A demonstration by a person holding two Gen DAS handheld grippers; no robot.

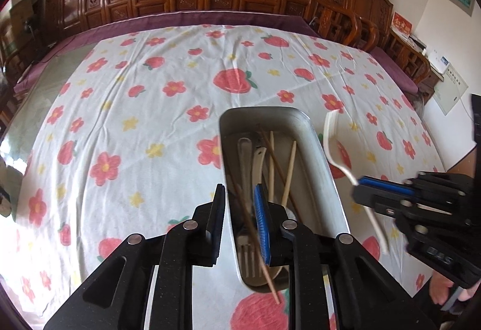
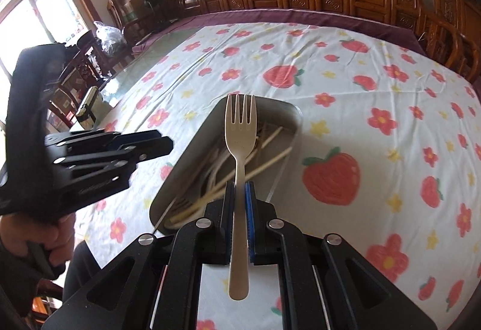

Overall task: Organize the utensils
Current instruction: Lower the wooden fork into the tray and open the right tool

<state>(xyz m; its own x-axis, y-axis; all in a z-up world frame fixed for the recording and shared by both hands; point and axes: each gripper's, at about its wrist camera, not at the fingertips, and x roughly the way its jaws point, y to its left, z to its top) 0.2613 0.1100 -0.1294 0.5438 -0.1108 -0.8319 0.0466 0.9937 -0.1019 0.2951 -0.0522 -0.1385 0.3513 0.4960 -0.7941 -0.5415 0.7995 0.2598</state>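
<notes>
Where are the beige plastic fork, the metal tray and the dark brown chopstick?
Beige plastic fork (image 2: pixel 239 131): right wrist view, base of the tines.
Metal tray (image 1: pixel 326 176): left wrist view, bare right wall.
Dark brown chopstick (image 1: pixel 270 282): left wrist view, near end sticking out over the tray rim.

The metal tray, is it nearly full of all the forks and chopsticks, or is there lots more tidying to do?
Nearly done, it seems. The metal tray already holds chopsticks, a fork and other utensils. The left gripper is open above it, with a dark chopstick between its jaws. The right gripper holds a beige fork over the tray, not yet dropped in. No loose utensils show on the flowered tablecloth.
</notes>
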